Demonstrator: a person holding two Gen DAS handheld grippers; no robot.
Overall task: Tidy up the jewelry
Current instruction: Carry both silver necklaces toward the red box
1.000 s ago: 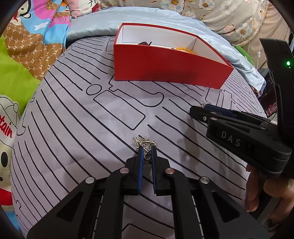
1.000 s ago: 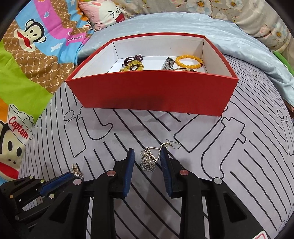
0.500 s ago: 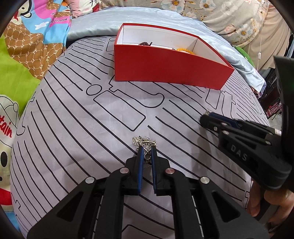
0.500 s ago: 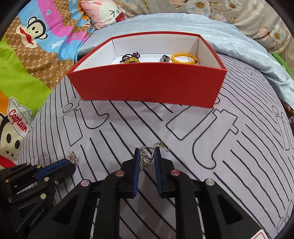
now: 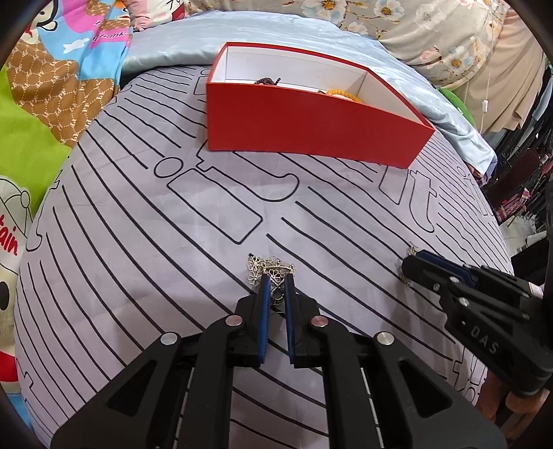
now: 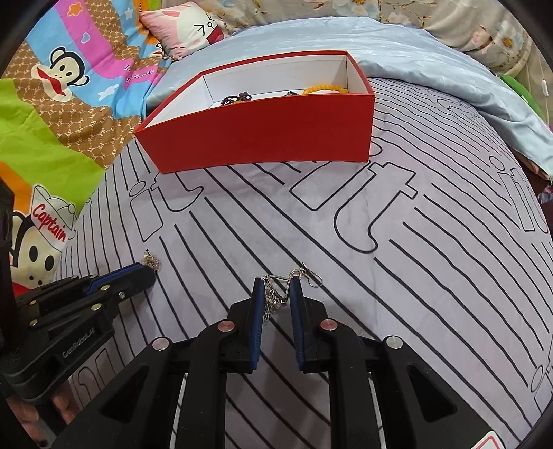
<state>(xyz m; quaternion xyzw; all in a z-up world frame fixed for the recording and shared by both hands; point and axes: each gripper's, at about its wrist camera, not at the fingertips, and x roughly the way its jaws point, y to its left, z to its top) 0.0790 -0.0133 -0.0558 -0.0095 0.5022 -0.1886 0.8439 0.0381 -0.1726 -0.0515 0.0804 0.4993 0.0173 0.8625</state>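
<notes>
A red box [image 5: 311,127] with a white inside stands at the far side of the bed; it also shows in the right wrist view [image 6: 262,134] and holds several bracelets, among them an orange bead one [image 6: 323,90]. My left gripper [image 5: 276,286] is shut on a silver flower earring [image 5: 266,267] that rests on the grey sheet. My right gripper [image 6: 276,288] is shut on a second silver earring [image 6: 276,293], whose hook [image 6: 312,278] sticks out to the right. Each gripper shows at the edge of the other's view.
The grey sheet with black lines [image 5: 138,259] covers the bed's near part. A pale blue cover [image 6: 432,69] lies behind the box. A cartoon monkey blanket [image 6: 69,86] and a pink pillow [image 6: 186,27] lie at the left. The bed's right edge drops off [image 5: 518,193].
My right gripper closed on the second earring, then drew back and to the right with it. The left gripper kept its hold and barely moved.
</notes>
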